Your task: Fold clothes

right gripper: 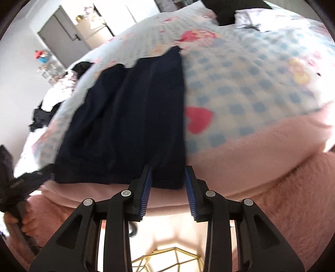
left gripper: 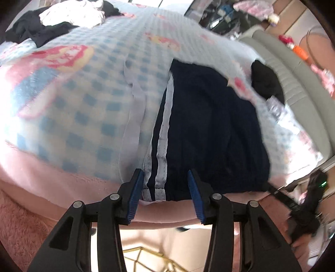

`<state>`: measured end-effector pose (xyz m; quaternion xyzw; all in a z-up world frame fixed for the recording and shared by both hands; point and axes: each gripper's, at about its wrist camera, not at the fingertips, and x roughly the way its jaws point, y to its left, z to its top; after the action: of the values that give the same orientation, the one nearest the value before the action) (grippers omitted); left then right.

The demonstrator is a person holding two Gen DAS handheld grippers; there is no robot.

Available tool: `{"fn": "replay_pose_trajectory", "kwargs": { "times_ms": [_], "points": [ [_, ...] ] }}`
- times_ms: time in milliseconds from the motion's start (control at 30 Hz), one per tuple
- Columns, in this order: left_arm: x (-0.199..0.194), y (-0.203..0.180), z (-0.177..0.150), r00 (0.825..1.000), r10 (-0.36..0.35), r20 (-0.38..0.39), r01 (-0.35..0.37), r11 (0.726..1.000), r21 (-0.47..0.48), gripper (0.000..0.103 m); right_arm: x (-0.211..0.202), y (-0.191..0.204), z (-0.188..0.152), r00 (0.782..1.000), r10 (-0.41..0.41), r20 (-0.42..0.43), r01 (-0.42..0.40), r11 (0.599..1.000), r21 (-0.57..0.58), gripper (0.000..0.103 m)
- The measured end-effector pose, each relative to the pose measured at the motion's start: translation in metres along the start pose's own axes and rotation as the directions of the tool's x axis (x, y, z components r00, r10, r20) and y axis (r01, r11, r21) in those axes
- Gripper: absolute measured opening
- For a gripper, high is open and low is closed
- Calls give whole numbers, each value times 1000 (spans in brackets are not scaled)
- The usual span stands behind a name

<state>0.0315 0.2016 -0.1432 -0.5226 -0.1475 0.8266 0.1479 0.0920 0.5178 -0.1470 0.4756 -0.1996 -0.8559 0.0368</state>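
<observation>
The dark blue shorts [left gripper: 209,129] are lying flat on the near edge of the checked blanket [left gripper: 83,100]. They are looking folded in half already, with the white stripes [left gripper: 165,125] running along the left side. I think one more fold is still waiting.

The left gripper [left gripper: 165,184] is hanging over the near left corner, spread apart and pinching nothing. The right gripper [right gripper: 167,180] is hanging over the near right corner, a little apart, pinching nothing too.

More clothes [left gripper: 62,18] are waiting far away on the bed. Nothing is blocking the shorts.
</observation>
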Motion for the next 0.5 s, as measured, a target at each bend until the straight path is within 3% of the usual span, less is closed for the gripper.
{"fn": "replay_pose_trajectory", "kwargs": {
  "times_ms": [100,233,333,400,500],
  "points": [
    [10,-2,-1,998,33,-44,-34,999,-19,45,14,7,5,999,-4,-45,3,1000,-23,31],
    [-4,1,-3,999,32,-10,-33,998,-47,35,14,20,12,998,30,-49,-33,997,-71,18],
    [-10,9,-4,999,-51,6,52,995,-87,34,16,21,11,999,22,-49,-26,997,-76,19],
    [-6,11,-4,995,-103,-11,102,990,-98,34,26,14,11,997,-3,-73,-1,999,-48,24],
    [1,12,0,990,-139,-26,135,985,-111,36,30,3,15,995,51,-81,-50,999,16,27]
  ]
}}
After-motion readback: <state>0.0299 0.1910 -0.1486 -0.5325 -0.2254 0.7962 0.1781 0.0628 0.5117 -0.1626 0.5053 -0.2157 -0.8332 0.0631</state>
